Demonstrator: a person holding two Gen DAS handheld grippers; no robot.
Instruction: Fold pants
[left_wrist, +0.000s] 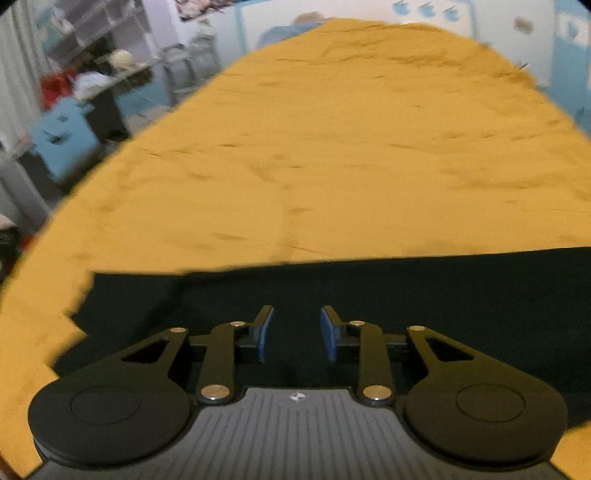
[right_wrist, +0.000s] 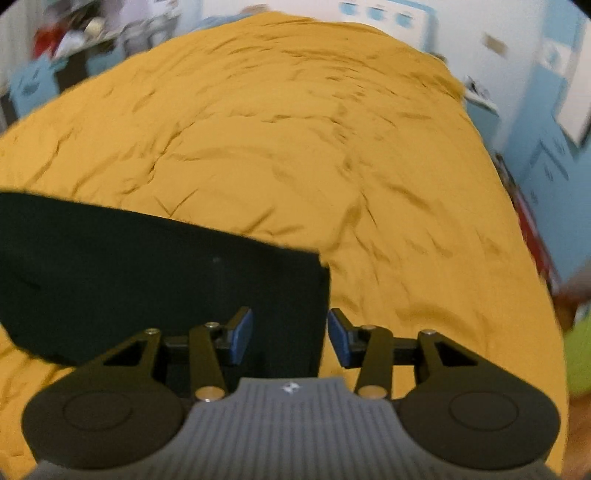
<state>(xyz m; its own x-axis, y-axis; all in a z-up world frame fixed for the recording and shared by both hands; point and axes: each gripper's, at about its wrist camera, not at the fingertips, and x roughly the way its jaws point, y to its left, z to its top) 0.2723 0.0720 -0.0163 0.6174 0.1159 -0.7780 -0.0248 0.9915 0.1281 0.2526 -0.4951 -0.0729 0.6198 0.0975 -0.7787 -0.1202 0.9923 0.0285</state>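
Observation:
Black pants (left_wrist: 443, 295) lie flat on a mustard-yellow bed cover (left_wrist: 314, 147). In the left wrist view they stretch across the lower part of the picture, with a stepped edge at the left. My left gripper (left_wrist: 297, 319) hovers over the dark cloth, open, its blue pads (left_wrist: 266, 332) apart with nothing between them. In the right wrist view the pants (right_wrist: 147, 266) fill the lower left and end in a straight edge near the middle. My right gripper (right_wrist: 290, 321) is open above that edge, its blue pads (right_wrist: 338, 339) clear of the cloth.
The yellow cover (right_wrist: 295, 129) spreads far ahead in both views. Cluttered shelves and a light-blue box (left_wrist: 62, 136) stand beyond the bed's left side. Blue furniture (right_wrist: 554, 173) lines the right side, and something green (right_wrist: 580, 354) sits at the right edge.

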